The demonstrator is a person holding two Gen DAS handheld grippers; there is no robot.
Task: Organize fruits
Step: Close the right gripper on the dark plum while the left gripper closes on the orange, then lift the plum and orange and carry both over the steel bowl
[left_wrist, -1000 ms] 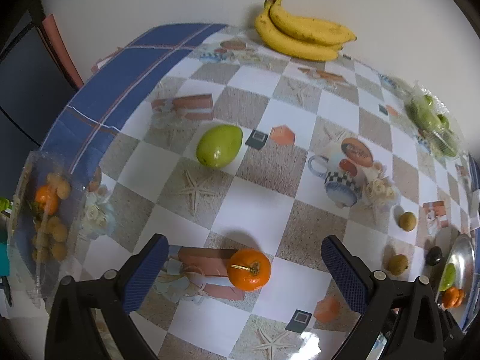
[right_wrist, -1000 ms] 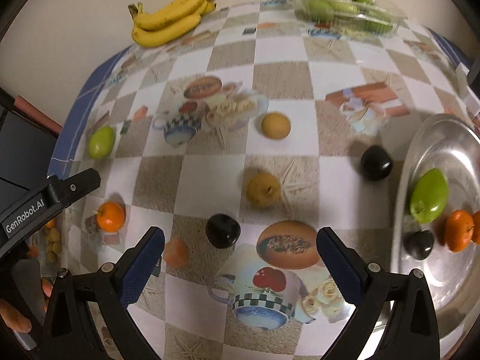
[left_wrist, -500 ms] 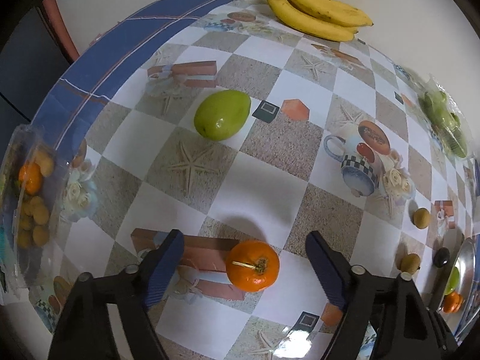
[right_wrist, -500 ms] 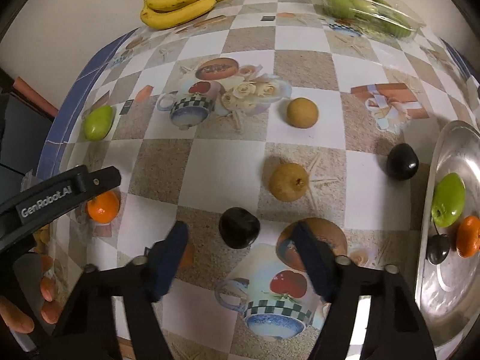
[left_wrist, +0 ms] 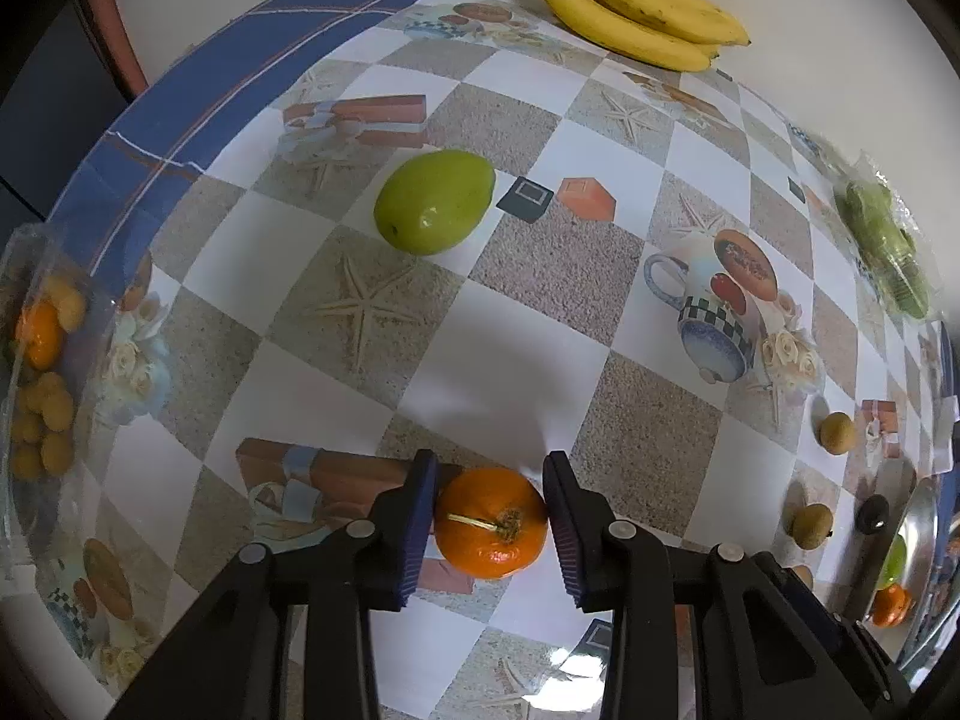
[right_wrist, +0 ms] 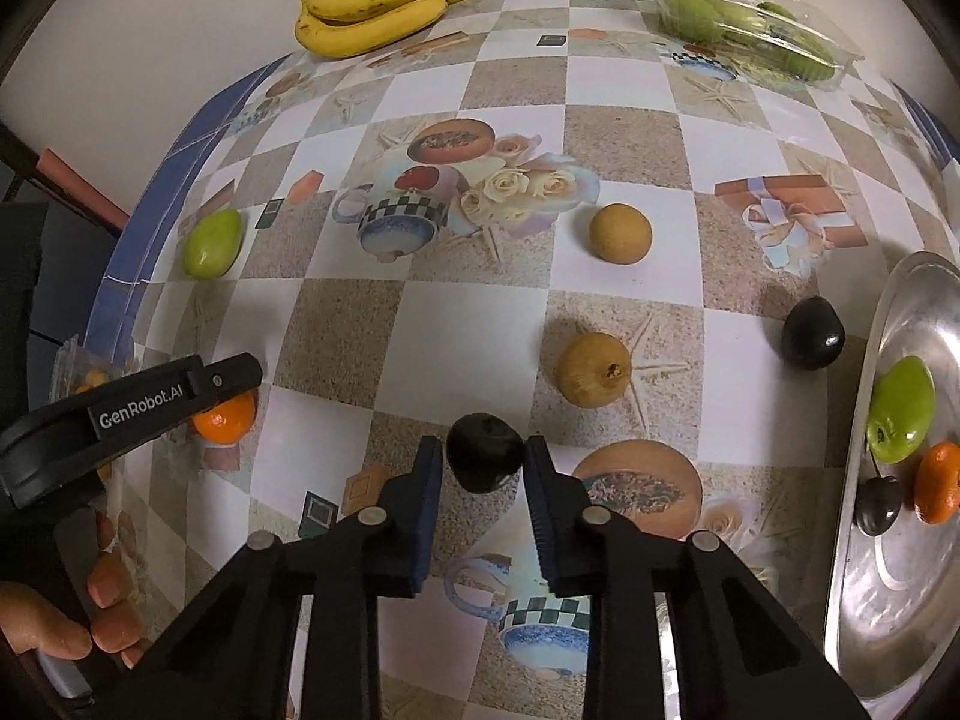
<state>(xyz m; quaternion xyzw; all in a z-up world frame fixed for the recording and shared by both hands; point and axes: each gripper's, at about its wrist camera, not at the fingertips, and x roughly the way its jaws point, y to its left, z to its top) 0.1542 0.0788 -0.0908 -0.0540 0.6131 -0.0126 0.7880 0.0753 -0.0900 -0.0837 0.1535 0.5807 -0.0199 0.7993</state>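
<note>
Both claws are down on the table at once. The left gripper (left_wrist: 489,513) has just been closing, and its blue pads (left_wrist: 417,519) now sit against either side of the orange (left_wrist: 490,522), stem up, with the fruit on the checkered tablecloth (left_wrist: 480,360). The right gripper (right_wrist: 483,468) has just been closing too, its jaws pinched in on a dark plum (right_wrist: 485,459) that fills the gap between the tips; whether it has left the cloth, I cannot tell.

Out from the left claw: a green mango (left_wrist: 433,201) lies beyond it toward the blue border of the cloth, well apart from the orange. A bunch of bananas (left_wrist: 642,6) rests at the far edge by the wall. Off to the left, a clear bag (left_wrist: 42,372) holds small yellow-brown fruits and something orange.

Out from the right claw: just beyond the plum sits a brown round fruit (right_wrist: 593,369), and past that a second, smoother brown fruit (right_wrist: 620,234). Another dark plum (right_wrist: 813,333) lies just beside the rim of the metal tray (right_wrist: 900,570) on the right. In that tray already: a green fruit (right_wrist: 902,408), a second orange (right_wrist: 936,483) and a small dark fruit (right_wrist: 878,504), close together. A clear plastic box of green fruit (right_wrist: 750,24) stands at the far right corner. At the lower left of the right view, a person's fingers (right_wrist: 108,600) wrap the left gripper's handle.
</note>
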